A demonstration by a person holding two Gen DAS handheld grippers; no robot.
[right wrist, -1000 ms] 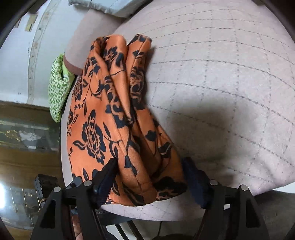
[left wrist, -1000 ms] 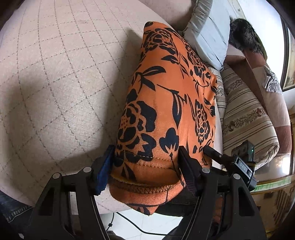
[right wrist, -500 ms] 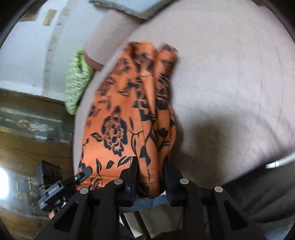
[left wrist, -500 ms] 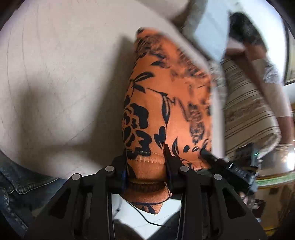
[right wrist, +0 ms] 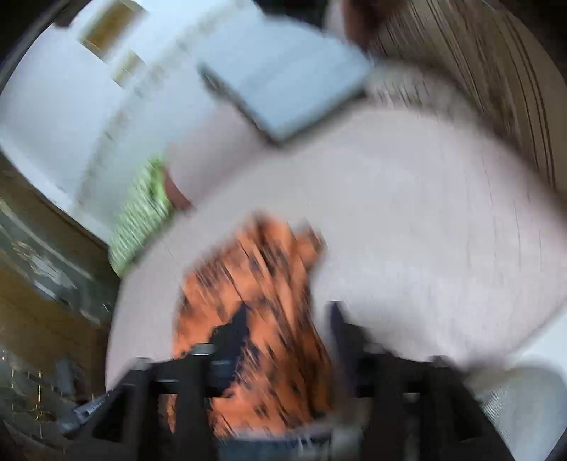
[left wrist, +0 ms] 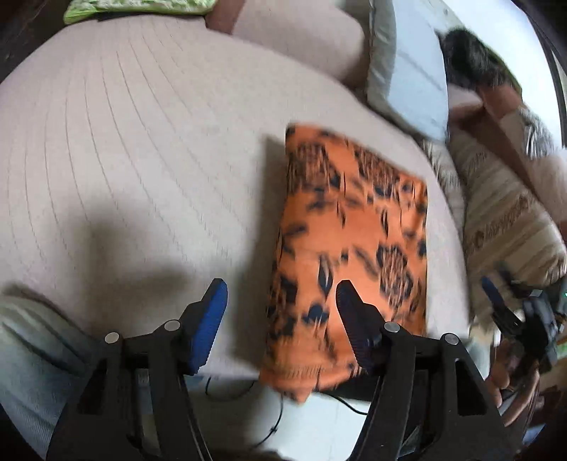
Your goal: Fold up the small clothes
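Observation:
An orange garment with black flowers (left wrist: 351, 241) lies folded flat on the beige quilted cushion (left wrist: 141, 149), its near end hanging over the front edge. My left gripper (left wrist: 280, 301) is open and empty, above the garment's near left edge. In the blurred right wrist view the garment (right wrist: 255, 290) lies just ahead of my right gripper (right wrist: 283, 326), whose jaws stand apart with the cloth below them, not pinched. The other gripper (left wrist: 514, 319) shows at the far right of the left wrist view.
A grey pillow (left wrist: 407, 71) and a striped bolster (left wrist: 506, 220) lie at the back right. A green patterned cloth (left wrist: 138, 5) sits at the cushion's far edge. A person (left wrist: 496, 92) rests beyond the bolster. Cables (left wrist: 276, 397) lie on the floor below.
Both grippers have opened and let go of the garment, then pulled back and up. The garment now lies flat on the cushion. Both views are blurred by fast motion.

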